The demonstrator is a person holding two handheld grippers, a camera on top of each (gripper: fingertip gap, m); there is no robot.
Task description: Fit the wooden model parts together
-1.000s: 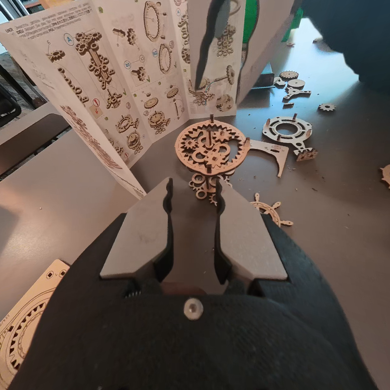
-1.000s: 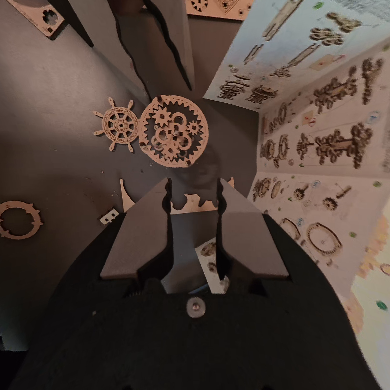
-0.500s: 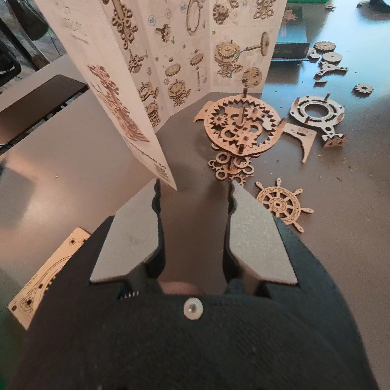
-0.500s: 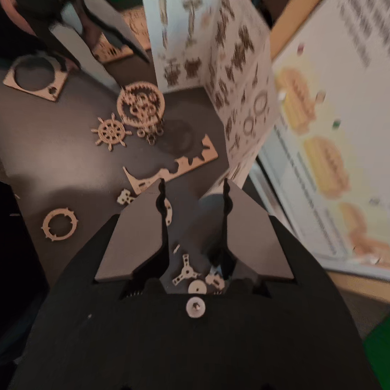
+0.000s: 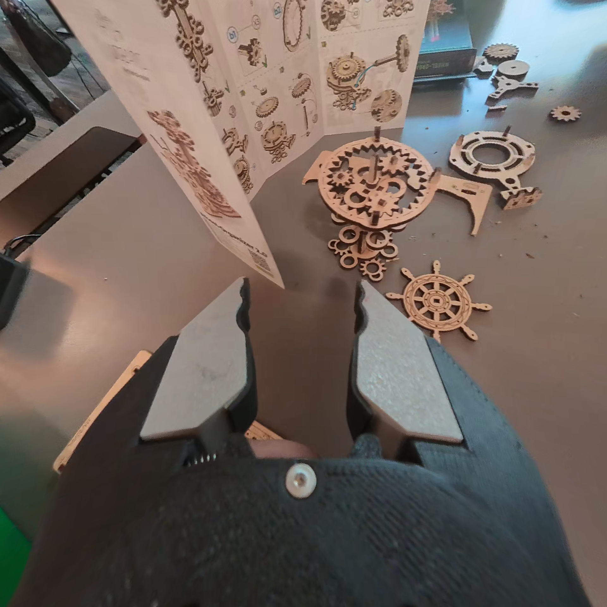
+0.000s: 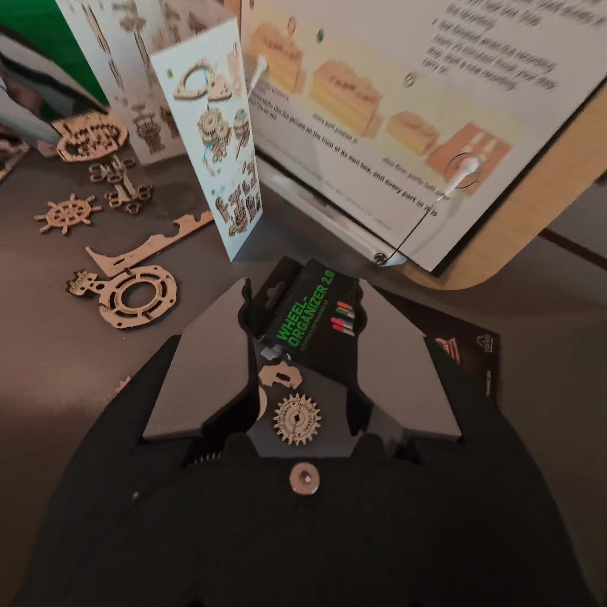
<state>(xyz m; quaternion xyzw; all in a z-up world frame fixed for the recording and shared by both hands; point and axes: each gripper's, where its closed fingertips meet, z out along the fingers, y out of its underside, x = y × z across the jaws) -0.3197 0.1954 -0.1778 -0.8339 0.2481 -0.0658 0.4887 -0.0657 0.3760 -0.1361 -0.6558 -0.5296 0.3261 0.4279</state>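
Hovering over the grey tabletop [image 5: 138, 249], the left gripper [image 5: 301, 295] has its jaws spread wide with nothing between them. Ahead of it, near the middle of the tabletop, the partly built gear assembly [image 5: 374, 184] stands upright on its looped wooden base, thin pegs rising from its toothed ring. A flat ship's-wheel piece [image 5: 437, 300] lies just in front of that base, beside the gripper's right finger. A round ring bracket [image 5: 491, 156] lies farther right, and a curved flat panel [image 5: 468, 197] lies between it and the assembly. The folded instruction sheet [image 5: 249, 82] stands on edge behind the assembly, towards the tabletop's far side.

The right gripper [image 6: 302, 292] is likewise wide apart and empty, held above a dark product box [image 6: 308, 323]. A small wooden gear [image 6: 297, 418] and a small notched piece [image 6: 279, 376] lie on the tabletop between its fingers, just in front of the box. In this blurred view the gear assembly [image 6: 92, 138] sits far to the left.
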